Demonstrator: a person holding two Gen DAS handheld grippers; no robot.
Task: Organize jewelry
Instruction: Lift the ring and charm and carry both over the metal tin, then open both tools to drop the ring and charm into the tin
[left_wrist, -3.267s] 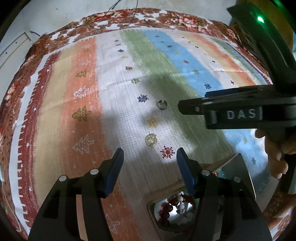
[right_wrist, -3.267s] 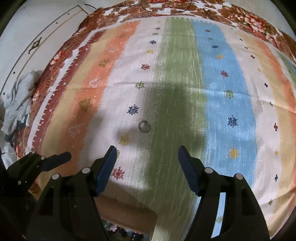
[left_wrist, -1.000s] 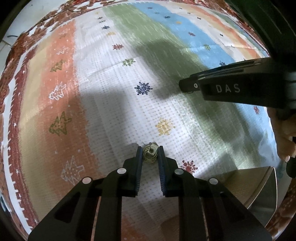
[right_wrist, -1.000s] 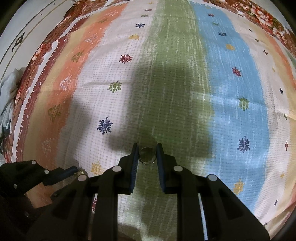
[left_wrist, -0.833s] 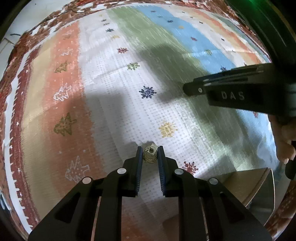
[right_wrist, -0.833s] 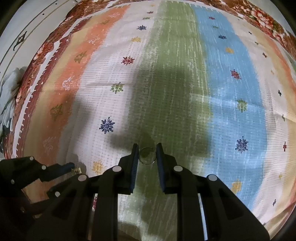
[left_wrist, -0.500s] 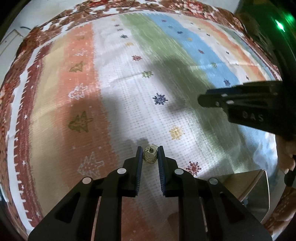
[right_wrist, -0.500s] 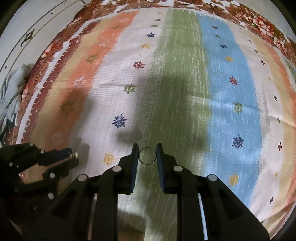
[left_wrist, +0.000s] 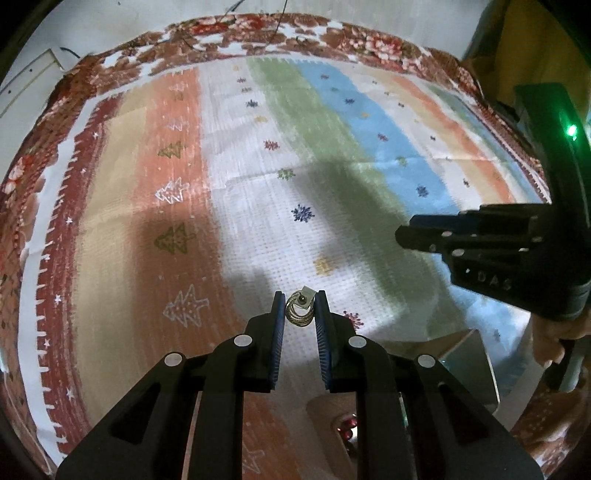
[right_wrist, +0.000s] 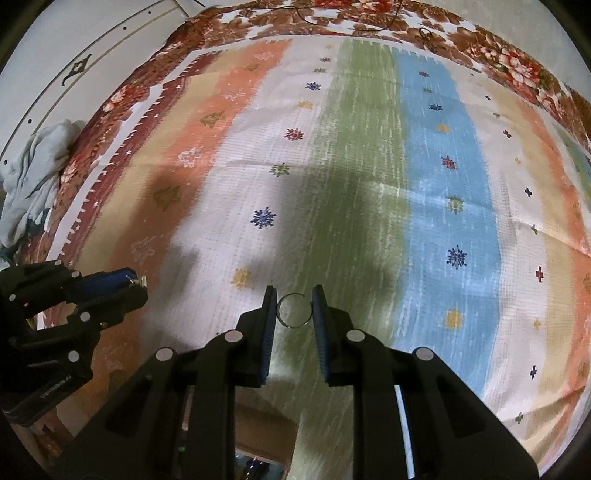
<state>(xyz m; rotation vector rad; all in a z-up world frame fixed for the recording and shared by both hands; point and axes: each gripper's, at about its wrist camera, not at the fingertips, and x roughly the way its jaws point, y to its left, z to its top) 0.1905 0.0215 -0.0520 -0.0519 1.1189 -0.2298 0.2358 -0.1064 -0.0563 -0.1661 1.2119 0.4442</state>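
Jewelry is mid-transfer: a gold coiled ring (left_wrist: 300, 313) is clamped in the left hand-held gripper (left_wrist: 300, 314), and a thin silver ring (right_wrist: 293, 310) in the right hand-held gripper (right_wrist: 293, 311), both above the striped cloth (left_wrist: 258, 206). Neither has reached the open box (left_wrist: 461, 365) yet.

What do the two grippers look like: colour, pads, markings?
Both are matte black plastic, each with two angular fingers with cut-out windows and silver screw heads. The left gripper and right gripper carry ribbed blue pads on the inner faces. The right one's side reads DAS in pale raised letters, with a green LED lit on the body above it. No cables or sleeves show.
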